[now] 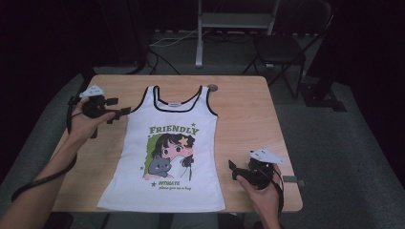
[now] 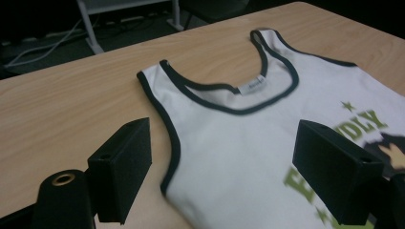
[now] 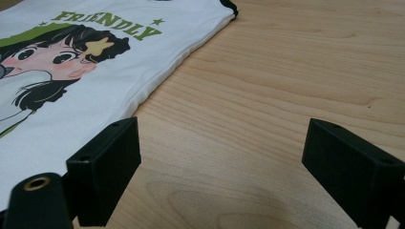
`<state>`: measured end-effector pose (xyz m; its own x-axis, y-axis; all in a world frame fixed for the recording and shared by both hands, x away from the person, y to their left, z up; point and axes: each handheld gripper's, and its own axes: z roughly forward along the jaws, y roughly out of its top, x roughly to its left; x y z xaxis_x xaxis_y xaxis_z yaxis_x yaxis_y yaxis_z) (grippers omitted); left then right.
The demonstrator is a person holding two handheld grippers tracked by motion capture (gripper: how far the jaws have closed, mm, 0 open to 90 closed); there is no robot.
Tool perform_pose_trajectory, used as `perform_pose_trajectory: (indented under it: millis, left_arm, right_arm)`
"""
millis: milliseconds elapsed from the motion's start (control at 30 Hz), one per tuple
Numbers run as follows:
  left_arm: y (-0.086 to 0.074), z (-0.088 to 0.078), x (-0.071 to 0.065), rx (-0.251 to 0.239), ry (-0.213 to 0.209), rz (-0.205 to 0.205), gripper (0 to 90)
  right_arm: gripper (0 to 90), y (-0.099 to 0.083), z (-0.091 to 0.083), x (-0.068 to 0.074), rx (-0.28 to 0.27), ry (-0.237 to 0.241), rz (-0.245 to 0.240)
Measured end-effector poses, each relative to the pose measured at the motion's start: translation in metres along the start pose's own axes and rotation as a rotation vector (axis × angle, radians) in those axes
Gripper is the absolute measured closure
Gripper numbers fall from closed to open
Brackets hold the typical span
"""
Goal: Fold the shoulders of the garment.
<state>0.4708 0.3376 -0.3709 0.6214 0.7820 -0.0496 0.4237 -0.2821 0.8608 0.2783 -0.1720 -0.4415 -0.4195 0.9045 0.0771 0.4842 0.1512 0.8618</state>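
One tank top, two grippers at a wooden table

A single white tank top (image 1: 169, 148) lies flat, print up, along the middle of the table (image 1: 243, 119). The left gripper (image 1: 117, 110) hovers near its shoulder strap, jaws wide; the right gripper (image 1: 234, 169), also wide open, sits just beside the lower side seam.

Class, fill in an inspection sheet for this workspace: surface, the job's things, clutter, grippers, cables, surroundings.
Surface: wooden table, light grain, a small round fitting near its far edge.
Job's things: white tank top lying flat, print side up, neck toward the far edge.
Clutter: nothing seen.
Grippers: left gripper open, beside the top's shoulder strap, apart from it; right gripper open, beside the hem side, not touching.
Cables: a black cable trails along the left forearm; more cables on the floor beyond.
Surroundings: grey carpet, folding chair, metal stand, dark backdrop.
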Motion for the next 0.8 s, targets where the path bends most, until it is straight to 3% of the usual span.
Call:
perform_pose_trajectory:
  millis: [267,433,533,800]
  left_arm:
    - [0.023,0.051,0.029,0.093,0.052,-0.045,20.8]
    - [0.032,0.075,0.038,0.142,0.093,-0.029,32.6]
    - [0.039,0.088,0.042,0.158,0.091,-0.029,36.8]
    - [0.042,0.124,0.055,0.162,0.073,-0.087,51.7]
  right_arm:
    - [12.2,0.001,0.002,0.003,0.017,-0.003,-0.036]
    - [12.2,0.001,0.002,0.002,0.015,0.001,-0.025]
    - [12.2,0.001,0.002,0.001,0.014,0.004,-0.023]
    - [12.2,0.001,0.003,0.003,0.021,-0.004,-0.031]
